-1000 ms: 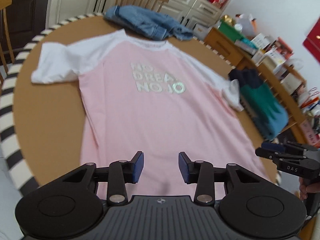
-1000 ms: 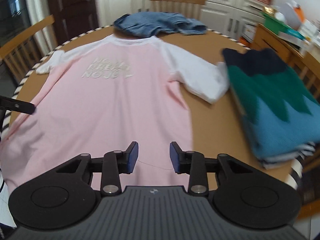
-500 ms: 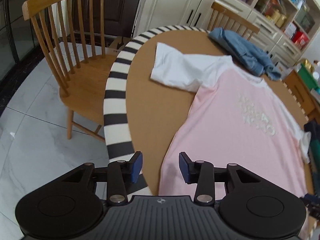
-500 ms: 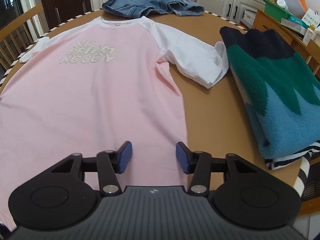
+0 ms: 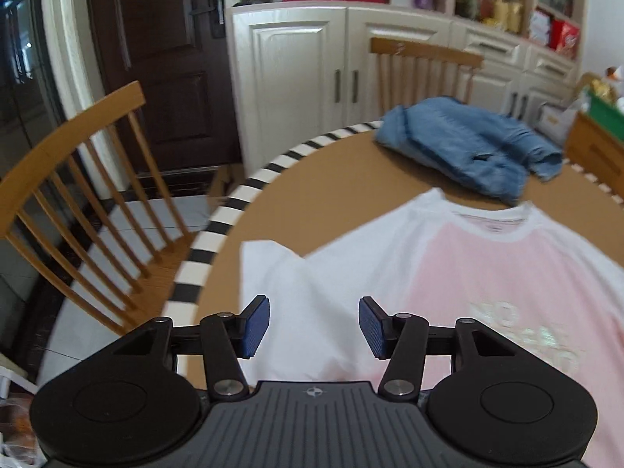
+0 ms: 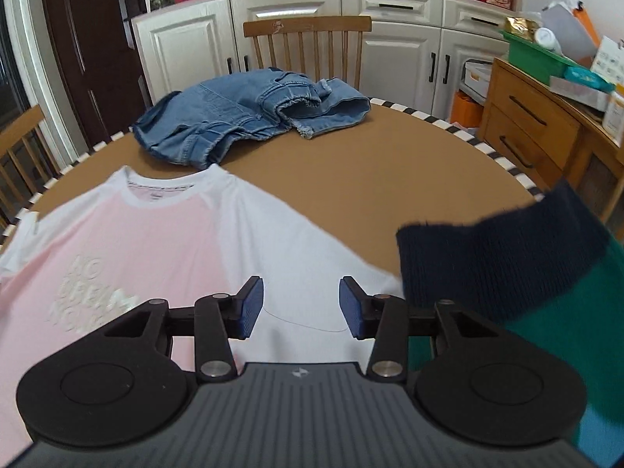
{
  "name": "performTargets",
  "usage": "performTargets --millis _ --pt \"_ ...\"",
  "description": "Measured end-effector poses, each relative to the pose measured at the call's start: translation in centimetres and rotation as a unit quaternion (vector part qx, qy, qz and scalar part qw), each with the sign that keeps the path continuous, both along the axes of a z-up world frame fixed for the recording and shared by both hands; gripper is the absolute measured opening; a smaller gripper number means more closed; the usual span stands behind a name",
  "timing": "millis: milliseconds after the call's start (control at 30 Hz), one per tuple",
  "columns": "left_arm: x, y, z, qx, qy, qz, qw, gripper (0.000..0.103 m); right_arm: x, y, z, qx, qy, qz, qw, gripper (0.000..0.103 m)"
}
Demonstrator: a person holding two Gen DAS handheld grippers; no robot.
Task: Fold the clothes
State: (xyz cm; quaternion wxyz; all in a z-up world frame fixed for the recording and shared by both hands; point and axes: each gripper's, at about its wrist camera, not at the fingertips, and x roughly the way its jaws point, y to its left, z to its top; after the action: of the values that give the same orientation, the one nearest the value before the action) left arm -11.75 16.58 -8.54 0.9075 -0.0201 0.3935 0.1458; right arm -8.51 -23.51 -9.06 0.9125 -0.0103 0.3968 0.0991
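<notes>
Both claws hang released over the pink T-shirt (image 5: 487, 273) on the bench (image 6: 370, 171): left claw (image 5: 314, 325), jaws just widened, and right claw (image 6: 301, 306) each above a white sleeve; jeans (image 6: 249, 117) at twelve o'clock.

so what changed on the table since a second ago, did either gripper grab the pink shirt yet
No grab yet. Both grippers travelled from the hem end of the pink and white t-shirt up to its sleeves: the left gripper now sits over the left white sleeve, the right gripper over the right one. Both sets of jaws have just been opening, nothing between them. The shirt, blue denim garment and folded green and navy sweater lie as before.
</notes>
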Motion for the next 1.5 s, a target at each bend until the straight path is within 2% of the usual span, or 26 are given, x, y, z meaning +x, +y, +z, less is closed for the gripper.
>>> performTargets --millis 67,200,300,333,367,400,500,533,567,667,800,900,933,967,1033,1067,1100,1133,1200,1267,1300,1333,1400,1500 --pt "1.7 1.2 -0.2 0.008 0.004 0.009 0.9999 0.054 2.6 0.2 -1.2 -0.015 0.014 0.006 1.000 0.045" --pt "5.5 2.7 -1.6 0.057 0.033 -0.010 0.9978 0.054 6.2 0.9 -3.6 -0.063 0.040 0.019 0.997 0.042" --pt "7.9 3.6 -3.2 0.057 0.060 -0.038 0.9958 0.054 7.3 1.0 -4.3 -0.051 0.067 0.029 0.996 0.040" --pt "8.2 3.7 -3.7 0.046 0.063 -0.045 0.9959 0.054 7.6 1.0 -4.3 -0.043 0.075 0.031 0.996 0.035" --pt "8.2 3.8 -4.0 0.033 0.062 -0.051 0.9962 0.053 7.7 1.0 -4.3 -0.035 0.081 0.034 0.995 0.022" --pt "8.3 3.8 -4.4 0.021 0.061 -0.056 0.9963 0.051 7.9 1.1 -4.3 -0.032 0.087 0.037 0.995 0.001" --pt "8.4 3.9 -5.5 -0.018 0.058 -0.074 0.9955 0.028 8.4 1.7 -4.0 -0.038 0.097 0.046 0.994 0.000" --pt "8.4 3.6 -5.7 -0.012 0.055 -0.075 0.9956 0.012 8.7 1.8 -4.0 -0.045 0.094 0.049 0.993 0.000" --pt "8.5 3.2 -5.9 0.007 0.051 -0.076 0.9958 0.007 8.9 2.0 -4.0 -0.052 0.090 0.049 0.993 0.000" --pt "9.2 3.0 -6.4 0.058 0.035 -0.061 0.9958 0.006 10.7 1.8 -4.0 -0.069 0.076 0.020 0.995 0.000" --pt "10.8 4.8 -6.7 0.068 0.013 0.002 0.9976 0.006 13.5 1.6 -3.8 -0.077 0.061 -0.009 0.995 0.000" --pt "11.1 5.4 -6.6 0.072 0.011 0.010 0.9973 0.008 14.2 2.3 -4.1 -0.112 0.057 0.009 0.992 0.000" --pt "10.9 5.5 -6.6 0.076 0.012 0.010 0.9970 0.014 14.1 2.5 -4.3 -0.123 0.053 0.017 0.991 0.000" --pt "10.6 5.9 -6.5 0.078 0.012 0.015 0.9968 0.029 14.0 2.6 -4.2 -0.135 0.046 0.022 0.990 0.002" --pt "10.2 6.8 -5.9 0.069 0.002 0.023 0.9973 0.050 13.7 2.7 -3.7 -0.161 0.036 0.024 0.986 0.015" --pt "10.1 7.2 -5.2 0.056 -0.013 0.019 0.9981 0.050 13.6 2.7 -3.5 -0.174 0.030 0.025 0.984 0.031" --pt "10.0 7.6 -4.6 0.043 -0.028 0.016 0.9986 0.049 13.5 2.7 -3.2 -0.187 0.025 0.026 0.982 0.035" --pt "10.0 7.9 -4.0 0.030 -0.043 0.012 0.9986 0.048 13.5 3.0 -2.7 -0.177 0.016 0.030 0.984 0.034" --pt "9.8 8.7 -2.7 0.004 -0.072 0.005 0.9974 0.048 13.5 3.6 -1.3 -0.125 -0.007 0.043 0.991 0.033" --pt "10.9 7.3 -2.0 -0.030 -0.088 -0.048 0.9945 0.050 13.9 4.7 -0.3 -0.065 -0.017 0.059 0.996 0.033" --pt "11.8 6.1 -2.0 -0.038 -0.085 -0.080 0.9924 0.052 14.4 5.7 -0.3 -0.026 -0.006 0.070 0.997 0.031" --pt "12.9 4.6 -2.4 -0.045 -0.075 -0.110 0.9901 0.052 14.8 6.9 -0.6 -0.009 -0.002 0.083 0.997 0.031" --pt "15.0 1.6 -3.7 -0.048 -0.049 -0.162 0.9845 0.052 15.5 9.6 -1.7 -0.002 -0.001 0.113 0.994 0.031" --pt "17.0 -2.0 -5.5 -0.016 -0.024 -0.203 0.9787 0.052 16.5 12.3 -3.2 -0.003 0.015 0.139 0.990 0.031"
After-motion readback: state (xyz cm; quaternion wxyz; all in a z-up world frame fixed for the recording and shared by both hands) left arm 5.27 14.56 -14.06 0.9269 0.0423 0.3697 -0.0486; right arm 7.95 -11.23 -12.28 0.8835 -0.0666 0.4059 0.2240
